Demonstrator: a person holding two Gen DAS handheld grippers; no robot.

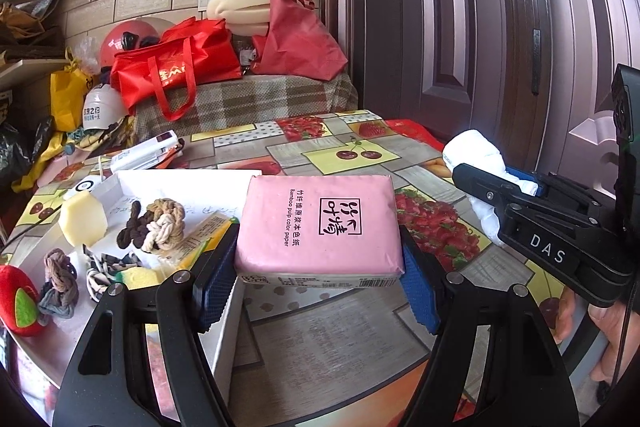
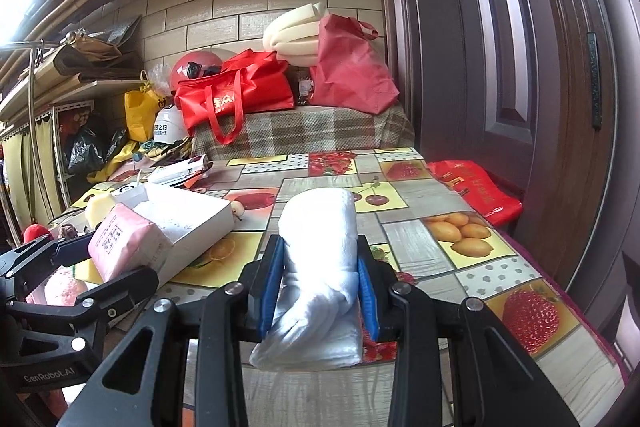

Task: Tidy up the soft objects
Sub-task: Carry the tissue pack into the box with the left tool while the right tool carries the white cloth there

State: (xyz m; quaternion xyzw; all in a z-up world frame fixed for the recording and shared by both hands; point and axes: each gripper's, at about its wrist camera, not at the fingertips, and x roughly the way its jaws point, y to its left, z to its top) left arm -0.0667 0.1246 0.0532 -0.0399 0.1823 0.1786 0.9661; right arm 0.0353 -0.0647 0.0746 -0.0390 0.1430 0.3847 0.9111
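Left wrist view shows the left gripper (image 1: 320, 251) with its fingers clamped on the pink tissue pack (image 1: 318, 223), held at the edge of the white box (image 1: 228, 311). Rope knots (image 1: 160, 223), sponge (image 1: 82, 217) and socks already sit inside. Right gripper (image 2: 320, 287) is squeezing a white plastic-wrapped roll (image 2: 320, 227) above the counter (image 2: 420, 239). I'd guess it's over halfway, with these two left.
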